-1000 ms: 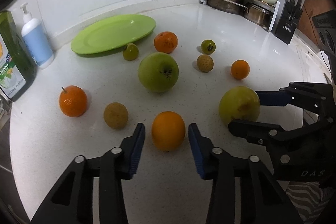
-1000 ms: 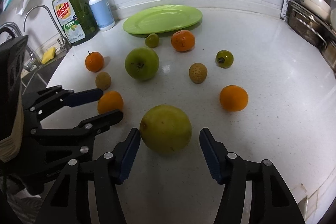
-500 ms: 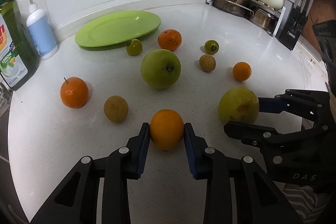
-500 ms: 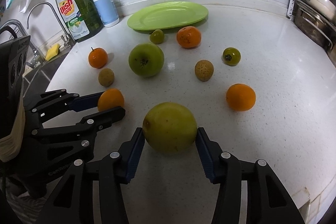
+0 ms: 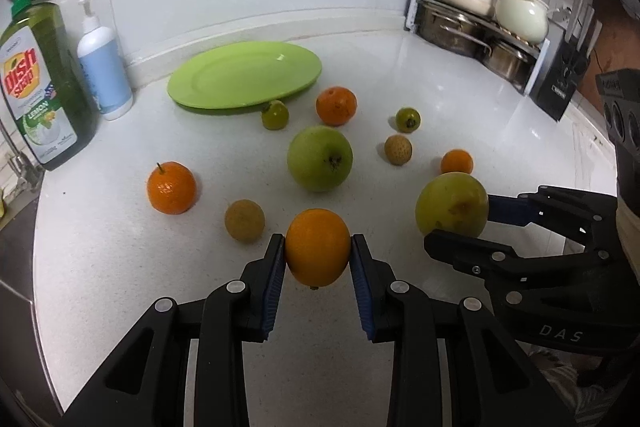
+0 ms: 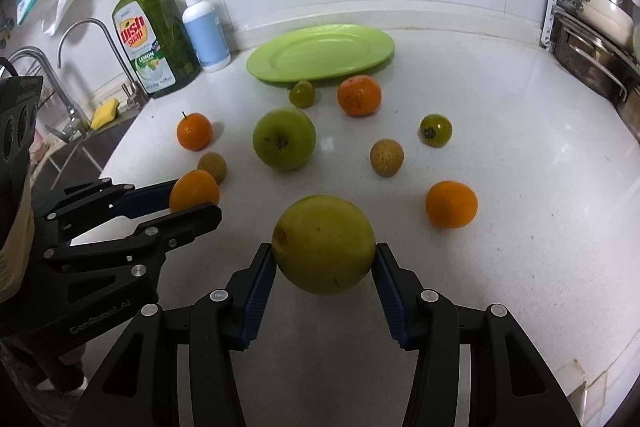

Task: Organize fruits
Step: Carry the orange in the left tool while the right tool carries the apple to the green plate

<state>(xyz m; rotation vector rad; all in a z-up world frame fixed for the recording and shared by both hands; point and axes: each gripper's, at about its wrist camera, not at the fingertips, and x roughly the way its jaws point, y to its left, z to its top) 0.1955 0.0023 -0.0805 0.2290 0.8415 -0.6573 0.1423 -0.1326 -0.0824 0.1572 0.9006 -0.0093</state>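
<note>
an orange (image 5: pixel 317 247) sits between the two blue pads of the left gripper (image 5: pixel 318 255), one pad pressed on its left side and the other on its right, so the fruit fills the gap. the jaws have just been closing and now clamp it. it lies near the front edge of the white counter (image 5: pixel 460 87), at six o'clock in the left wrist view.

a large yellow-green fruit (image 6: pixel 324 243) is clamped the same way in the right gripper (image 6: pixel 325 259), a pad touching each flank; these jaws have also just been closing, and stand wider than the left pair because the fruit is bigger. in the right wrist view it is at six o'clock, with the left gripper and its orange at nine o'clock.

beyond the held fruits, loose fruit is spread over the counter. a green apple (image 5: pixel 320 158) lies in the middle. a small brown fruit (image 5: pixel 244 220) lies just beside the held orange at about ten o'clock from it, and a stemmed mandarin (image 5: pixel 171 187) lies further out the same way. another brown fruit (image 5: pixel 398 149) and a small orange (image 5: pixel 457 161) lie toward two o'clock. two small green fruits (image 5: pixel 275 115) (image 5: pixel 408 119) and another mandarin (image 5: pixel 336 105) lie further back.

a green plate (image 5: pixel 244 75) rests at twelve o'clock near the wall, bare. a dish soap bottle (image 5: pixel 38 91) and a pump bottle (image 5: pixel 102 67) stand at ten o'clock. a rack of pots (image 5: pixel 472 27) stands at two o'clock.
</note>
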